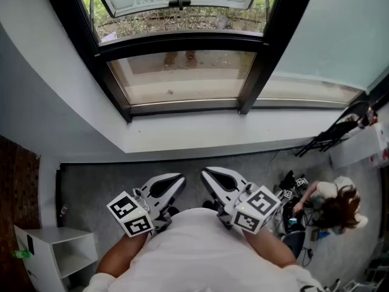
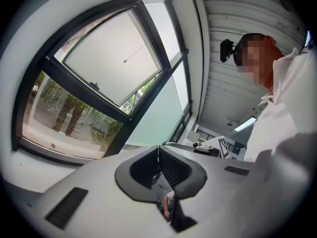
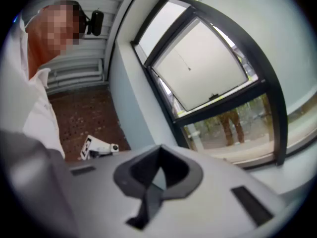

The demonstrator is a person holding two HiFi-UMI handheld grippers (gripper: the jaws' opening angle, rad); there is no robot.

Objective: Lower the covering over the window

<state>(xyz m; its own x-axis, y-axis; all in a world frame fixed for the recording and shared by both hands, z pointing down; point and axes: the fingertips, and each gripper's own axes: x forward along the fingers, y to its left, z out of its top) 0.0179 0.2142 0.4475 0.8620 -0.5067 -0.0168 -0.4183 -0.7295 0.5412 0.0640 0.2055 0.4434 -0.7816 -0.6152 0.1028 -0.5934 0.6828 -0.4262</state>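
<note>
Both tongs were held low and near, against the white shirt [image 1: 200,248]. The left gripper [image 1: 175,182] and the right gripper [image 1: 211,176] were each seen pinched together, with nothing between them. The window [image 1: 182,42] was faced farther off, uncovered. The covering itself could not be made out, presumably cut off above the frame. A thin cord [image 2: 132,56], if it was one, was glimpsed against the pale pane. It was judged light and limp, best pinched near its end.

White cabinet [image 1: 55,248] at the floor's [image 1: 109,175] left edge; person [image 1: 333,204] crouched at its right edge, black stand [image 1: 333,134] just beyond.
</note>
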